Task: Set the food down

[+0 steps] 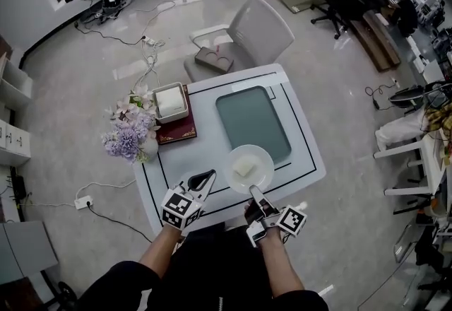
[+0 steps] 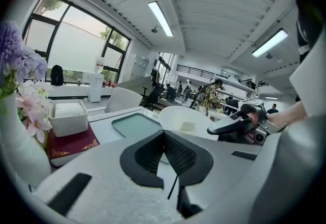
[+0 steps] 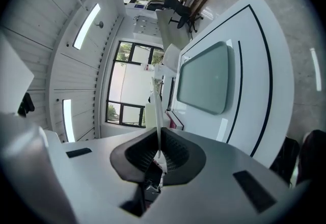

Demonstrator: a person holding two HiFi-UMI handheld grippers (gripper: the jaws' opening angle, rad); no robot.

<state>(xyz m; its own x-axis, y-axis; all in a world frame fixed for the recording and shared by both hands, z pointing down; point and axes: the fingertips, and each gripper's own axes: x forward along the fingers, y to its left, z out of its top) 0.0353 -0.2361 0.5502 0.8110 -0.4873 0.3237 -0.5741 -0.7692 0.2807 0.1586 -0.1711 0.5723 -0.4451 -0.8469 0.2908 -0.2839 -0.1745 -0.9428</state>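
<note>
White plate (image 1: 261,160) with food (image 1: 244,167), pinched by right gripper (image 1: 253,194)
Keep it level, lower gently onto the table (image 1: 201,154); left gripper (image 1: 208,177) is closed, empty.

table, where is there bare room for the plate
The green mat is bare beyond the plate. The table strip right of it is free too. The left side is crowded: flowers, box, book.

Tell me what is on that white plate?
One pale, squarish piece of food lies on the white plate. The table patch beneath it is hidden.
</note>
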